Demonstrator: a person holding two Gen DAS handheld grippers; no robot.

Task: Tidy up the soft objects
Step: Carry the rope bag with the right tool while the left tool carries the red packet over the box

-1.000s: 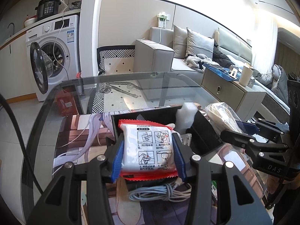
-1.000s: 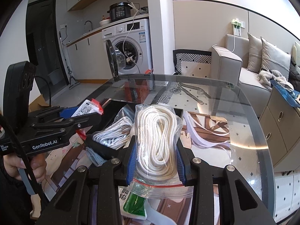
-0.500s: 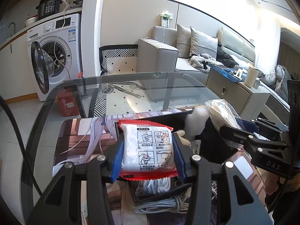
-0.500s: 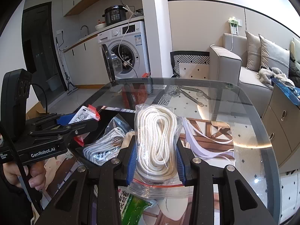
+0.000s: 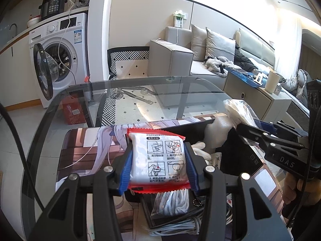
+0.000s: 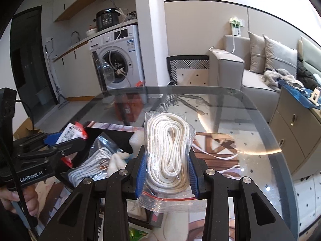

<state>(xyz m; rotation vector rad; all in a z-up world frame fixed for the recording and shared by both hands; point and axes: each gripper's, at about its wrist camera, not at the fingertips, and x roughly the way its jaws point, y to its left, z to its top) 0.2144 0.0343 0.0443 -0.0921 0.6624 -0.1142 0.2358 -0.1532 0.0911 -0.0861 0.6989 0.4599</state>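
Black tray [image 5: 236,152] floor mostly hidden under left tool [image 5: 158,161]; packet [image 5: 160,158] print unreadable.

Cable bundle [image 6: 88,166] and foam block [image 6: 136,138] inside tray [image 5: 238,154] on glass table [image 6: 250,120]

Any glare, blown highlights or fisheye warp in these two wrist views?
Left wrist view: window blown out at upper right, walls bowed, red-edged packet sharp. Right wrist view: bright streak on the glass table, dark vignette corners, bagged rope crisp.

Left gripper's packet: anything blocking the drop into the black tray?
No barrier visible. The left gripper holds the red-edged packet above the black tray, which already holds a bagged white cord.
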